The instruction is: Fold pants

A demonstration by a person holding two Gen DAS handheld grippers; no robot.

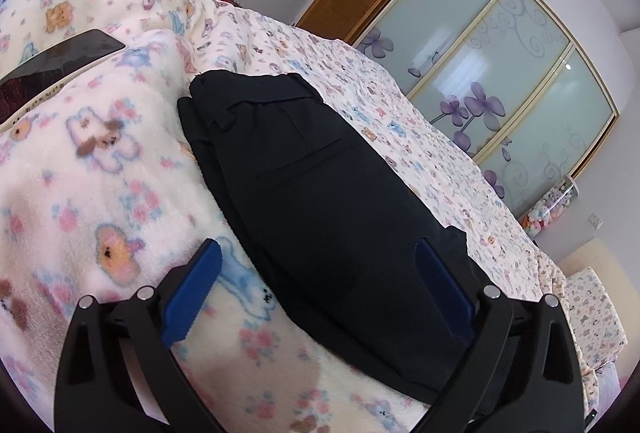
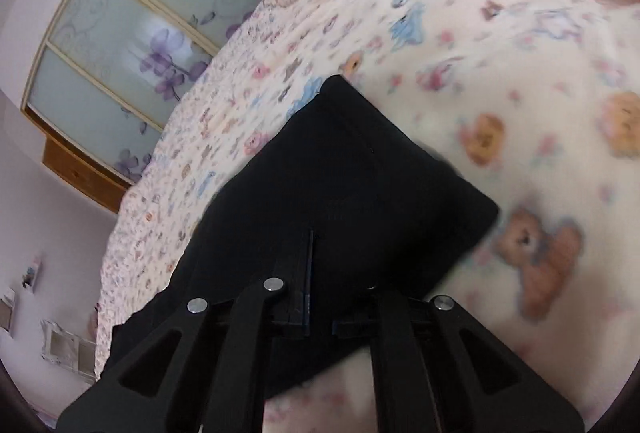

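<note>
The black pants [image 1: 320, 193] lie folded in a compact stack on the bear-print fleece blanket, waistband at the far end. My left gripper [image 1: 316, 253] is open, its blue pads spread wide over the near end of the pants, holding nothing. In the right wrist view the pants [image 2: 360, 185] lie just ahead of my right gripper [image 2: 314, 245]. Its black fingers are drawn close together over the dark cloth; whether cloth is pinched between them is hidden.
The bear-print blanket [image 1: 100, 193] covers the bed and bunches into a high ridge at the left. A dark phone or tablet [image 1: 60, 61] rests on that ridge. A wardrobe with frosted flower-print doors [image 1: 500, 65] stands beyond the bed.
</note>
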